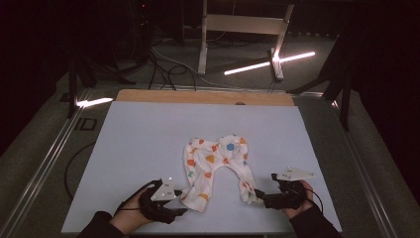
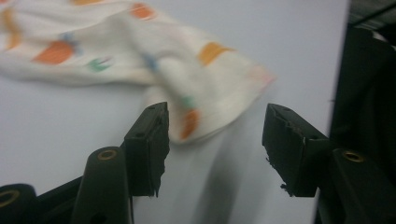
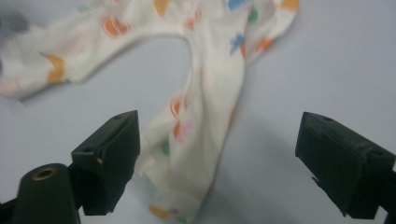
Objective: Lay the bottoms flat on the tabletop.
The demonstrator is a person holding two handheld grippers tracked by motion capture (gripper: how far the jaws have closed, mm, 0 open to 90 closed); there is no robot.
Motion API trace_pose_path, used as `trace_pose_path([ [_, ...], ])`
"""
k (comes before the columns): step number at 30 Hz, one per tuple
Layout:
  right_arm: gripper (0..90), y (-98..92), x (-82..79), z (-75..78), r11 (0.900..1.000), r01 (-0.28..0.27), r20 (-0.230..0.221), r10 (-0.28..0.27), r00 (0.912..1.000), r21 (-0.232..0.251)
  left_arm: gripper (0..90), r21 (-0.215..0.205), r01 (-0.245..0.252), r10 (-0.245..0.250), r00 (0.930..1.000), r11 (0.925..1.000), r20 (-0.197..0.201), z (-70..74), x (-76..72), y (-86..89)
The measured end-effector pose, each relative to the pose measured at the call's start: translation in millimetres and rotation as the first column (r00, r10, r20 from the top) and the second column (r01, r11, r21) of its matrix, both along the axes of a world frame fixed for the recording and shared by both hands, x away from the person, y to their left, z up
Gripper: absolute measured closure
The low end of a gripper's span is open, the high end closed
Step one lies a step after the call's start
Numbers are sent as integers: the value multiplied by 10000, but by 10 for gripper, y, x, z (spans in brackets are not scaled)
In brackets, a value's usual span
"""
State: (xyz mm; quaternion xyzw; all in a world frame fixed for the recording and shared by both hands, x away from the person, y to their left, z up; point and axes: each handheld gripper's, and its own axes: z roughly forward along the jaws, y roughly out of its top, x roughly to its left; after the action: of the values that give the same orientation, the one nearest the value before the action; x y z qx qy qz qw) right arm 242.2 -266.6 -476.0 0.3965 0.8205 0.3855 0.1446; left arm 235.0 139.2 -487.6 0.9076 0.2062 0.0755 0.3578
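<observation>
Pale table [image 1: 138, 148]: left gripper [image 1: 182, 211], right gripper [image 1: 258, 194] low, jaws apart at trousers [image 1: 215, 166] cuffs.

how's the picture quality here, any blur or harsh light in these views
High view: dark room around a lit table, with glaring light strips behind it; the patterned baby pants are evenly lit. Left gripper view: the pants' cuff is soft and smeared, the jaws sharper. Right gripper view: the pant leg between the open jaws is slightly blurred, with soft shadows on the table.

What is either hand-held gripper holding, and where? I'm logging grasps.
Nothing: both the left hand-held gripper and right hand-held gripper stand open at the leg cuffs of the white patterned cloth baby trousers.
</observation>
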Motion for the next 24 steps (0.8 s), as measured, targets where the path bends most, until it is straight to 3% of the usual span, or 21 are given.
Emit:
trace_pose_path([
  [2, 134, 35, 24, 49, 9996, -93, 268, 86, 9996, 268, 491, 34, -280, 280, 9996, 9996, -2, 5, 65, 24],
  [4, 138, 79, 39, 76, 9998, -79, 436, 72, 9990, 161, 526, 77, -516, 516, 9987, 9986, 4, 6, 142, 12],
  [9, 143, 195, 81, 82, 9998, -165, 540, 161, 9984, 65, 604, 116, -587, 589, 9981, 9982, -175, -45, 331, -103],
  [11, 145, 228, 89, 65, 9998, -223, 489, 223, 9986, -7, 636, 243, -473, 483, 9978, 9986, -449, -99, 377, -149],
  [16, 149, 243, 89, 35, 9997, -219, 369, 221, 9991, -72, 688, 621, -109, 157, 9968, 9980, -783, -194, 385, -221],
  [18, 150, 240, 92, 30, 9998, -177, 404, 181, 9990, -85, 757, 488, -13, 57, 9960, 9988, -897, -199, 374, -228],
  [20, 151, 232, 98, 28, 9998, -186, 443, 190, 9988, -97, 877, 561, 42, 4, 9967, 9984, -818, -185, 352, -226],
  [24, 152, 217, 97, 38, 10000, 33, 542, -28, 9985, -80, 891, 641, -35, 83, 9971, 9979, -753, -129, 295, -196],
])
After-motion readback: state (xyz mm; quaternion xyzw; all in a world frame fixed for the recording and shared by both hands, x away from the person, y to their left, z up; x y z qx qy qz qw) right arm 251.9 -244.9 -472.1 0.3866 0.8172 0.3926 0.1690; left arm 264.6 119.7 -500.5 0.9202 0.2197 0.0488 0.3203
